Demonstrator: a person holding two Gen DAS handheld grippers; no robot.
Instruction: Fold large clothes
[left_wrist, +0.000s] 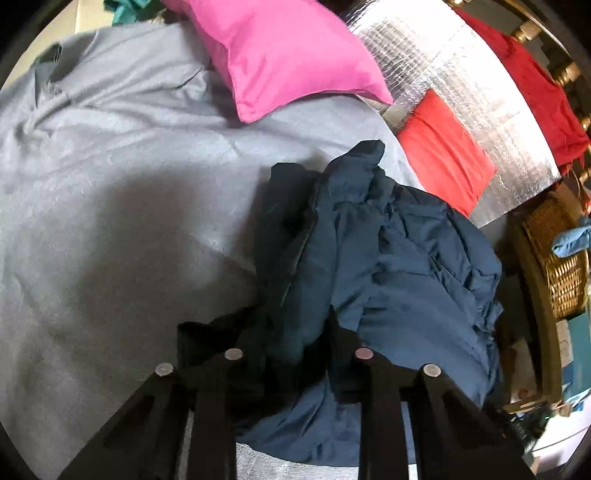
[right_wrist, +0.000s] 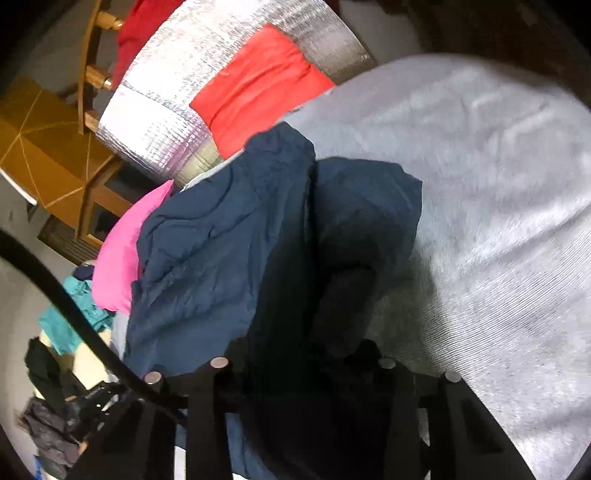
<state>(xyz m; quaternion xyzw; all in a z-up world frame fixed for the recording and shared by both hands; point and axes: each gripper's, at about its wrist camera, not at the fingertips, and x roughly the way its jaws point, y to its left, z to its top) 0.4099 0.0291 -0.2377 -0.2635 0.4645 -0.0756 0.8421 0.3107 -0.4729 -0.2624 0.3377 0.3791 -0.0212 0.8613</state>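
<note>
Left hand-held gripper (left_wrist: 295, 332): black fingers pinched on bunched fold of navy garment (left_wrist: 388, 258), cloth filling gap between them. Right hand-held gripper (right_wrist: 303, 354): fingers closed on dark fold of same navy garment (right_wrist: 221, 251), fabric rising in crumpled heap ahead. Garment lies on grey bedsheet (left_wrist: 110, 184), toward bed edge. Beyond: pink pillow (left_wrist: 288, 55) on sheet, red cloth (left_wrist: 447, 155) on silver foil mat (left_wrist: 443, 74). Wicker basket (left_wrist: 554, 258) beside bed. Teal clothing (right_wrist: 70, 317) heaped off far side. Wooden chair (right_wrist: 48, 155) behind mat.
</note>
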